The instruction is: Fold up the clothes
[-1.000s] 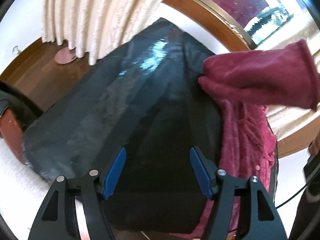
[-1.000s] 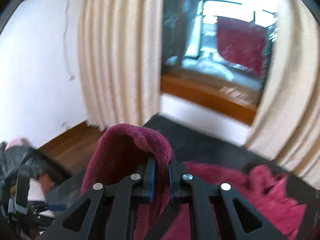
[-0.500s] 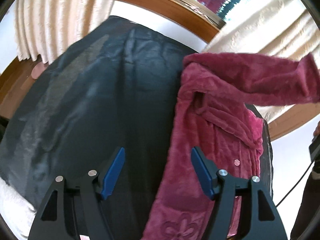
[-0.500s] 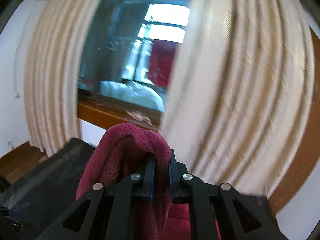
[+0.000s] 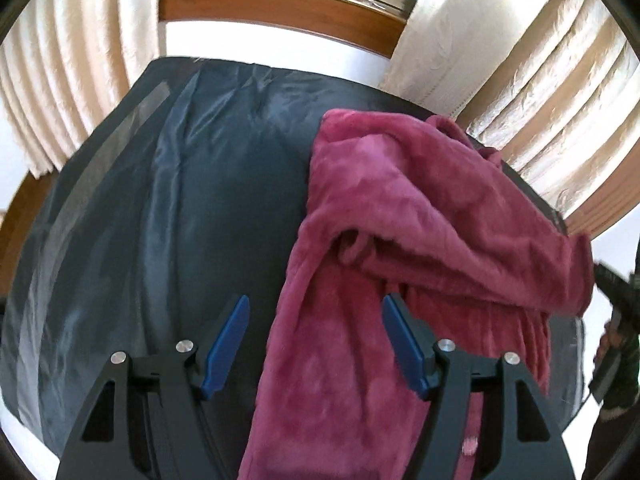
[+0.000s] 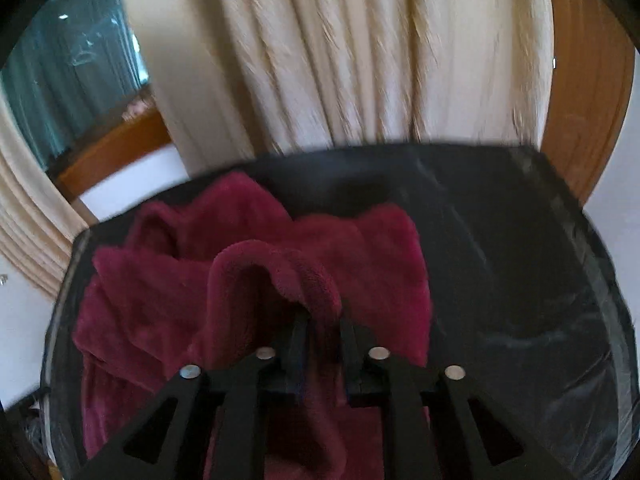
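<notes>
A fluffy maroon garment [image 5: 400,216] lies spread along the right side of a table covered in dark shiny cloth [image 5: 160,208]. One sleeve crosses over its body toward the right. My left gripper [image 5: 316,340] hovers open just above the garment's left edge, nothing between its blue pads. In the right wrist view the same maroon garment [image 6: 168,280] lies bunched on the dark cloth [image 6: 520,280]. My right gripper [image 6: 320,320] is shut on a fold of the sleeve, which arches up over the fingertips.
Cream curtains [image 5: 540,60] hang close behind the table on both sides, with a wood-framed window sill [image 5: 280,4] between them. A white wall [image 5: 260,48] runs under the sill. A person's dark sleeve [image 5: 616,320] shows at the far right.
My right gripper carried the sleeve from the left side across the garment to the right and lowered it toward the table. The left gripper swung right over the garment and stayed open.
</notes>
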Tool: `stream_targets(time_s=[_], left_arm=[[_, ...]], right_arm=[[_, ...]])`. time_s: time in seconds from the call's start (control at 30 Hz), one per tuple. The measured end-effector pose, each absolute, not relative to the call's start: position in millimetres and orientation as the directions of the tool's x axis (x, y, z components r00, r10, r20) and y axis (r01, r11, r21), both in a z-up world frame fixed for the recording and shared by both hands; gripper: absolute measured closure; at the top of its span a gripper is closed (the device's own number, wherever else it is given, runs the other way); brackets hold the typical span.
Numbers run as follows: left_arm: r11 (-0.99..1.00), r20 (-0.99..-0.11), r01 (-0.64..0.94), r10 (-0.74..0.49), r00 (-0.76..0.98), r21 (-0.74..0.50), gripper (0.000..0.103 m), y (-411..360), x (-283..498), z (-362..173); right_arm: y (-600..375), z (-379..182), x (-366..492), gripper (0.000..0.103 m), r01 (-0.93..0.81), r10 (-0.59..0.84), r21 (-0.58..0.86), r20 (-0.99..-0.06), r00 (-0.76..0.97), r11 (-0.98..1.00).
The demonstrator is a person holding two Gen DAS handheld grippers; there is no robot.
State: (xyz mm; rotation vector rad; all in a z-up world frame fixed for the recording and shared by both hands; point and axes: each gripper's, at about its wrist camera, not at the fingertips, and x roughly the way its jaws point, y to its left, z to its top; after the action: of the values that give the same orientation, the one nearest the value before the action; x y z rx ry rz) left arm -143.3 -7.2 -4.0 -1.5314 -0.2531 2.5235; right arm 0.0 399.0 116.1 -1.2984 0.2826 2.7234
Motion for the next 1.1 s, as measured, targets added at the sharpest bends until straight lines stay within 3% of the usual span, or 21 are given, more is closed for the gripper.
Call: stream_targets(time_s=[0.1, 0.17, 0.2, 0.27, 0.43, 0.6, 0.8, 1.1], left_arm=[[-0.974, -0.857, -0.078, 0.226, -0.462, -0.214, 0.03, 11, -165, -2], [-0.975, -0.856, -0.085, 0.221, -0.467, -0.205, 0.03, 20, -178, -1], [-0.976, -0.856, -0.087, 0.215, -0.469, -0.198, 0.03, 25, -185, 0], [-0.978, -0.856, -0.091, 0.21, -0.473, -0.19, 0.03, 34, -196, 1], [-0.983, -0.851, -0.101, 0.185, -0.491, -0.155, 0.03, 58, -233, -3], [-0.991, -0.877, -0.099, 0.123, -0.464, -0.086, 0.03, 72, -262, -28], [-0.996, -0.918, -0.09, 0.055, -0.393, -0.021, 0.025, 68, -280, -68], [-0.994, -0.912, -0.11, 0.032, -0.41, 0.015, 0.014, 63, -286, -82]], right_arm=[[425, 101, 10, 0.076, -0.214, 0.032, 0.122, -0.799, -0.6, -0.969], [442, 91, 16, 0.041, -0.237, 0.04, 0.122, -0.813, -0.582, -0.964], [451, 86, 19, 0.04, -0.249, 0.044, 0.123, -0.819, -0.572, -0.961], [461, 88, 23, 0.039, -0.255, 0.035, 0.142, -0.812, -0.582, -0.957], [428, 109, 14, 0.039, -0.064, -0.104, 0.191, -0.753, -0.649, -0.979], [374, 84, -11, 0.04, 0.103, -0.221, 0.199, -0.789, -0.573, -0.975], [370, 28, -39, 0.04, 0.057, -0.119, 0.104, -0.883, -0.454, -0.993], [358, 6, -66, 0.04, 0.066, 0.012, -0.046, -0.897, -0.441, -0.997]])
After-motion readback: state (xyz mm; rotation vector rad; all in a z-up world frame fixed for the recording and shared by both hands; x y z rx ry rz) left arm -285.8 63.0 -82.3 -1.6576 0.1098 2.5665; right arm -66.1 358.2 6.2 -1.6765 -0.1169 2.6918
